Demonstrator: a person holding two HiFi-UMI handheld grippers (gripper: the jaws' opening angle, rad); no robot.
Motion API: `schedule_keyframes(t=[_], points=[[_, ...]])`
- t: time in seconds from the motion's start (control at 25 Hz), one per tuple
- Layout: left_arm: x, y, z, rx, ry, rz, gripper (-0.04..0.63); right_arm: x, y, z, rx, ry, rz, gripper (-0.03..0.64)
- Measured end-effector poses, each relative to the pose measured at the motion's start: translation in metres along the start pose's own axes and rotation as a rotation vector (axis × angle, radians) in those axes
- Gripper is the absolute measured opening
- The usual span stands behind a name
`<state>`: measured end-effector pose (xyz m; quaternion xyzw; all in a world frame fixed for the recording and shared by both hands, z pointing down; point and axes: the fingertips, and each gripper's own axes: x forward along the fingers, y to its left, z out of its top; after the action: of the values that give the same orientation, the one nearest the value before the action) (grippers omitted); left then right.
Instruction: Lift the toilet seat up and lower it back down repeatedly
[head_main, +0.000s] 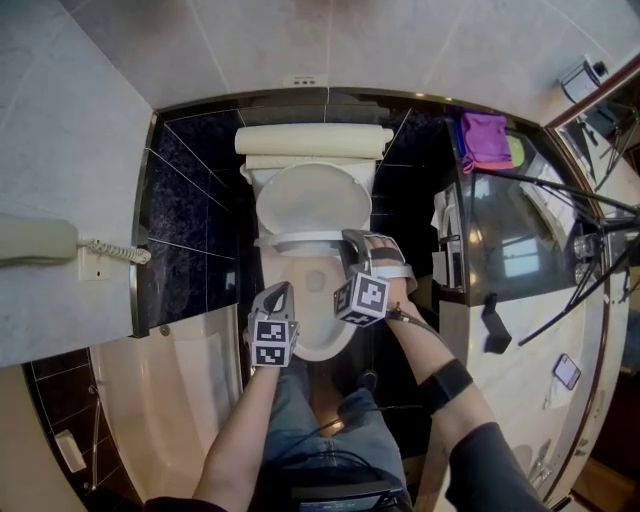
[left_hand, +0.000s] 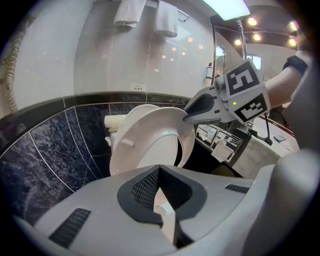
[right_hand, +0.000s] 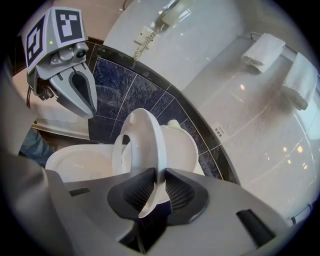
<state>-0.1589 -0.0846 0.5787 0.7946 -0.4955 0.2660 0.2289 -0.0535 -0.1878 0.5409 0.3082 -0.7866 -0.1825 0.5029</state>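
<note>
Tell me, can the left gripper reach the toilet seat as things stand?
Probably yes: nothing stands between the left gripper and the toilet seat, whose near side is bare; the right gripper clamps only its rim.

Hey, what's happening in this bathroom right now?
A person holds a gripper in each hand. The right gripper has its jaws clamped on the rim of the toilet seat, which is tilted partway up above the bowl. The lid is up behind it. The left gripper hangs near the bowl's front, jaws together, holding nothing.
</note>
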Motion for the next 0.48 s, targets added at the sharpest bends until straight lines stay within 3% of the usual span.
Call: schedule_keyframes(t=[0.48], points=[[-0.02, -0.032, -0.065, -0.066, 0.022, 0.046, 0.0, -0.058, 0.11, -0.015, -0.085, -0.046, 0.031, 0.084]])
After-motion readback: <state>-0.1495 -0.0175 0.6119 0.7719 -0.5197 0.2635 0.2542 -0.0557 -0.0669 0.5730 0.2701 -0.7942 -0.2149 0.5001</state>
